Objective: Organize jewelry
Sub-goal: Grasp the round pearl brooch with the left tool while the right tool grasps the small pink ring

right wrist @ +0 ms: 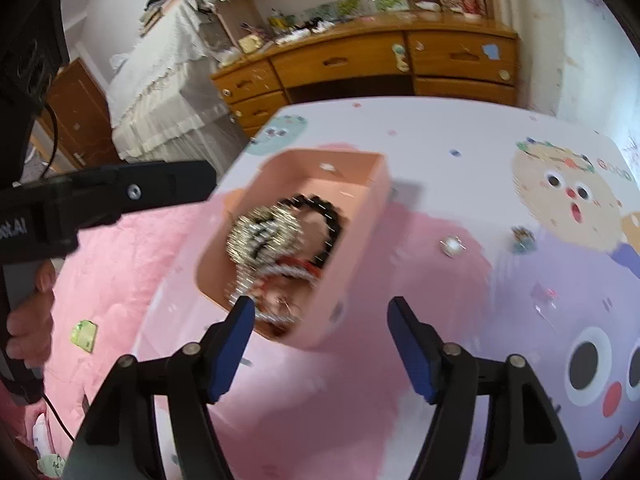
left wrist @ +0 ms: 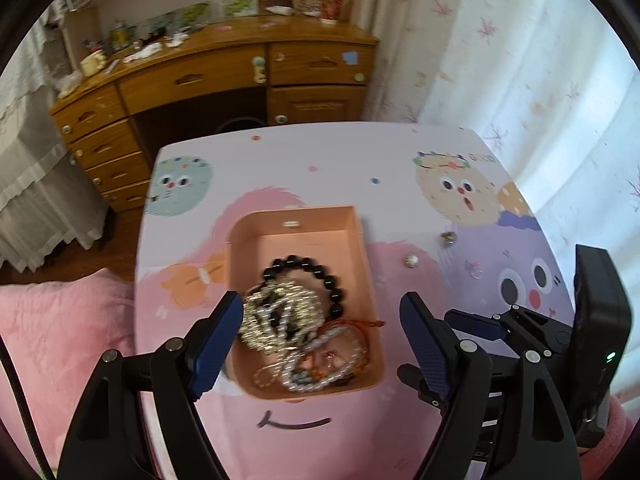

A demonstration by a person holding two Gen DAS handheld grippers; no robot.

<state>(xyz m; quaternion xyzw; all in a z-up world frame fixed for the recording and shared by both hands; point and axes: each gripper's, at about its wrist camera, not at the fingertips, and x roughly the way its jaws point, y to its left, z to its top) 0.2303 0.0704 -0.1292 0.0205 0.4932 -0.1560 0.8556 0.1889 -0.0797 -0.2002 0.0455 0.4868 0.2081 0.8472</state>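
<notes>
A pink open box [left wrist: 362, 240] sits on the cartoon-print table [left wrist: 328, 168]. It holds a black bead bracelet [left wrist: 332, 280], a silver-and-gold beaded piece [left wrist: 280, 312], pearl strands and red cord. My left gripper [left wrist: 322, 320] is open and empty, above the box's near half. My right gripper [right wrist: 322, 322] is open and empty, just in front of the box [right wrist: 360, 240]. A pearl ring [left wrist: 412, 260] [right wrist: 450, 246], a small dark ornament [left wrist: 448, 238] [right wrist: 522, 238] and a clear piece [left wrist: 475, 270] lie loose on the table right of the box.
A wooden desk with drawers [left wrist: 224, 76] stands behind the table, cluttered on top. A pink quilt [left wrist: 60, 320] lies left of the table. White curtains [left wrist: 540, 60] hang at right. The right gripper body [left wrist: 592, 340] shows at the left view's right edge.
</notes>
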